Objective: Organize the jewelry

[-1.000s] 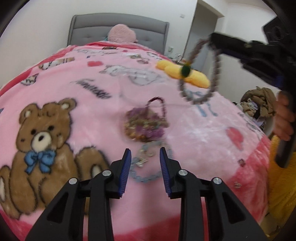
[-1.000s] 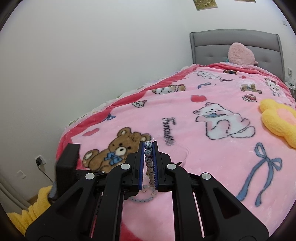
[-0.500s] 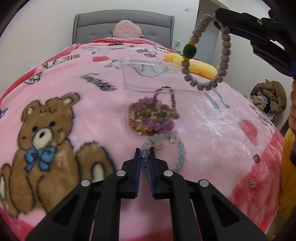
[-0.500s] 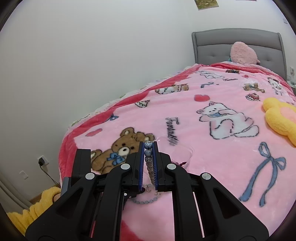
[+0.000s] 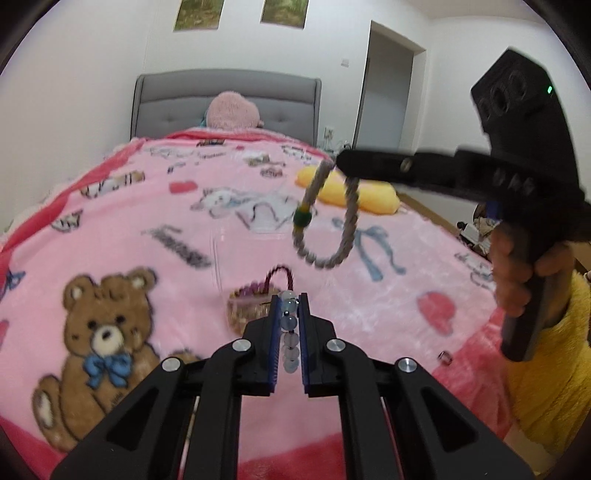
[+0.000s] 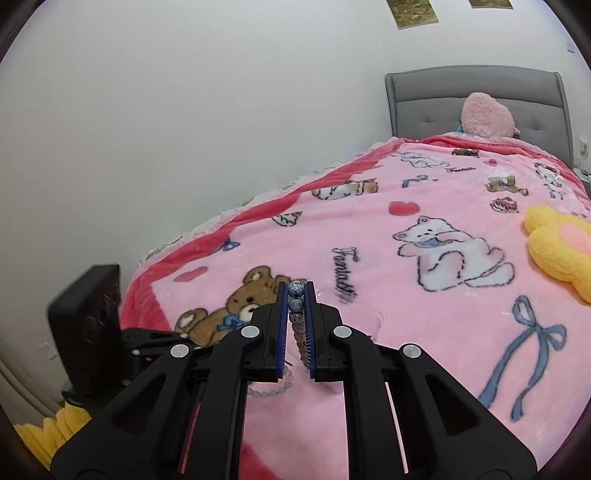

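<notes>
A bed (image 5: 155, 206) fills the room, spread with a pink blanket (image 6: 424, 295) printed with teddy bears, bows and hearts and edged in red. At its far end stands a grey tufted headboard (image 5: 225, 99) with a pink plush cushion (image 5: 232, 115) leaning against it, and a yellow flower-shaped pillow (image 6: 557, 247) lies on the blanket toward the headboard. The walls are plain white, two pictures (image 5: 240, 13) hang above the headboard, and an open doorway (image 5: 391, 85) lies to the right of it.

Bracelet pile (image 5: 248, 303) on blanket (image 5: 147, 236)
</notes>
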Action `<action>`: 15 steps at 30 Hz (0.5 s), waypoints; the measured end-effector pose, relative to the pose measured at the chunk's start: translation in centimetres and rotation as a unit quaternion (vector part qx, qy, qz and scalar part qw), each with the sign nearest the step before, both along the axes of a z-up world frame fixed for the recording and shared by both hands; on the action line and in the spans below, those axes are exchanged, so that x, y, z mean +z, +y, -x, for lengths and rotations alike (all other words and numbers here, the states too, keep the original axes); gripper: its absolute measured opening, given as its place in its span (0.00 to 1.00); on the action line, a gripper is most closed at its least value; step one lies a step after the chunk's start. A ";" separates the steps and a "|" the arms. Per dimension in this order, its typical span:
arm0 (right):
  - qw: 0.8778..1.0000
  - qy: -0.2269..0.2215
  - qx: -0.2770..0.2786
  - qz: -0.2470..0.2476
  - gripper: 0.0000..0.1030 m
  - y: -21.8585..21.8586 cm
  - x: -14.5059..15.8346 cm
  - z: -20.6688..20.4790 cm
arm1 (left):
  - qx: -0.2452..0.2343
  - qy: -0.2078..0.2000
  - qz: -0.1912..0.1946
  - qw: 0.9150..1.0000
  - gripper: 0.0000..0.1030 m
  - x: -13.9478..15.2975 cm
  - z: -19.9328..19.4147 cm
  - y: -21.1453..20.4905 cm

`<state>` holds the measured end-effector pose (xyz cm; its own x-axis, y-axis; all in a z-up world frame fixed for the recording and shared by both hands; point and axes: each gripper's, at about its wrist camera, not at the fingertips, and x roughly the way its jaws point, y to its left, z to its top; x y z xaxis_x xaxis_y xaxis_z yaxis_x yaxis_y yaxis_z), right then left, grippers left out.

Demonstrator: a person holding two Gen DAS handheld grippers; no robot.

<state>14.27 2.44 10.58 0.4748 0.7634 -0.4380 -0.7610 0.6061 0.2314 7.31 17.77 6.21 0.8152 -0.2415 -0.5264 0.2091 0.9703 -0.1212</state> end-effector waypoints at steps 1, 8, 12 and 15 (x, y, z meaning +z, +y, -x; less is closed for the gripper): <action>1.000 -0.001 0.000 0.000 0.08 0.0 0.1 -0.1 | 0.000 -0.005 -0.001 1.000 0.09 0.5 0.0 -0.1; 1.000 -0.002 -0.005 0.001 0.08 0.0 0.3 -0.6 | 0.007 -0.030 0.004 1.000 0.09 3.2 -1.0 0.1; 1.000 -0.002 -0.013 0.003 0.08 0.1 0.3 -1.3 | 0.018 -0.036 0.014 0.999 0.09 3.9 -2.5 0.6; 1.000 0.004 -0.014 0.007 0.08 0.4 -0.1 -1.8 | 0.026 -0.029 0.032 0.999 0.09 3.8 -3.7 1.3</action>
